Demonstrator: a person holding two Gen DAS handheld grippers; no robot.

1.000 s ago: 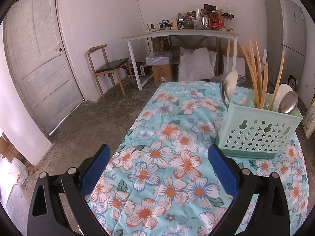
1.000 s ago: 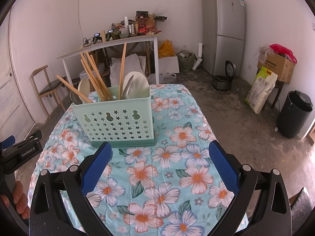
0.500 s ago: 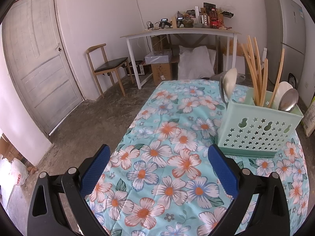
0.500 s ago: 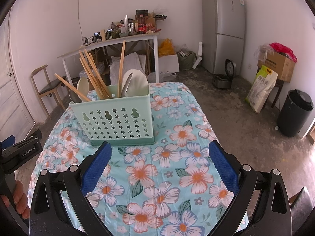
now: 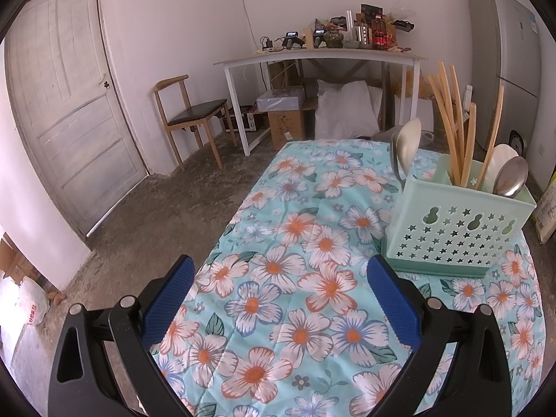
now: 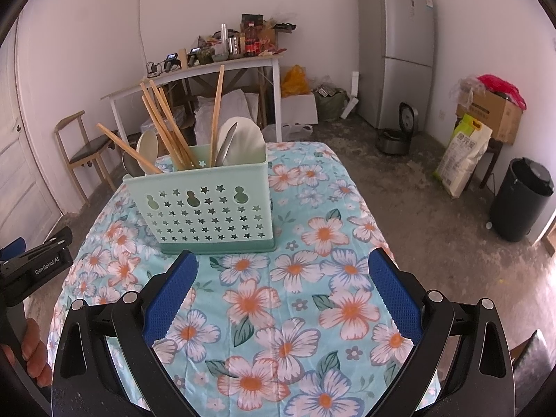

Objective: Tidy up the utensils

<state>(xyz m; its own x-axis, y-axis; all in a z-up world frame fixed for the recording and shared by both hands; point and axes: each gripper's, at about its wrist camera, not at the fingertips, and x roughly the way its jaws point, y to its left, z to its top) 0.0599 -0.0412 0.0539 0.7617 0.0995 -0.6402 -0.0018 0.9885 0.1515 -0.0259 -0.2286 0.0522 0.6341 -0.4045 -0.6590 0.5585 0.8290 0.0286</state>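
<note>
I am holding both my left gripper (image 5: 279,293) and right gripper (image 6: 283,290) spread wide and empty, short of the basket (image 6: 205,208), where chopsticks (image 6: 166,125) and spoons (image 6: 147,147) are already standing, so I am aiming at one handle only if any need sorting

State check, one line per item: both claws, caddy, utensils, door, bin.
left claw: open, empty, above the tablecloth
right claw: open, empty
green caddy: upright on the table
chopsticks: standing in the caddy, leaning
spoons: in the caddy, bowls up
door: closed
black bin: lid shut
</note>
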